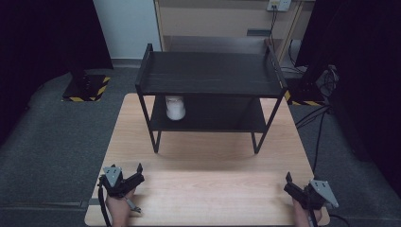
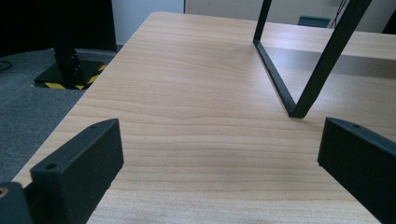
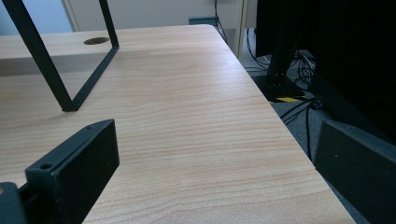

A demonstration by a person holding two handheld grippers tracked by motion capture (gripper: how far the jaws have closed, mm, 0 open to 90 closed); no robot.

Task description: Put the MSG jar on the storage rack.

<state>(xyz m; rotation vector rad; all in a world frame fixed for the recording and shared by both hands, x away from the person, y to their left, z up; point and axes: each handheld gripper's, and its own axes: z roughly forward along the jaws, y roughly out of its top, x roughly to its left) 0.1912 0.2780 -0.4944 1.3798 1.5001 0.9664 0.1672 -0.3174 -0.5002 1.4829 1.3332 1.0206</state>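
A black two-tier shelf (image 1: 210,75) stands at the back half of a light wooden table (image 1: 208,189). On its lower tier, at the left end, sits a white cup-like container (image 1: 175,109). My left gripper (image 1: 126,170) rests near the table's front left corner, open and empty; in the left gripper view its jaws (image 2: 219,149) stand wide apart, facing the shelf's front left leg (image 2: 322,70). Over by the front right corner, my right gripper (image 1: 300,182) is also open and empty; in the right gripper view (image 3: 219,149) it faces the shelf's right leg (image 3: 42,60).
Grey carpet surrounds the table. A dark stand with a yellow-and-black striped base (image 1: 85,87) stands on the floor at the back left, and another (image 3: 280,88) with loose cables (image 1: 321,118) at the right. A wooden cabinet (image 1: 213,21) is behind the shelf.
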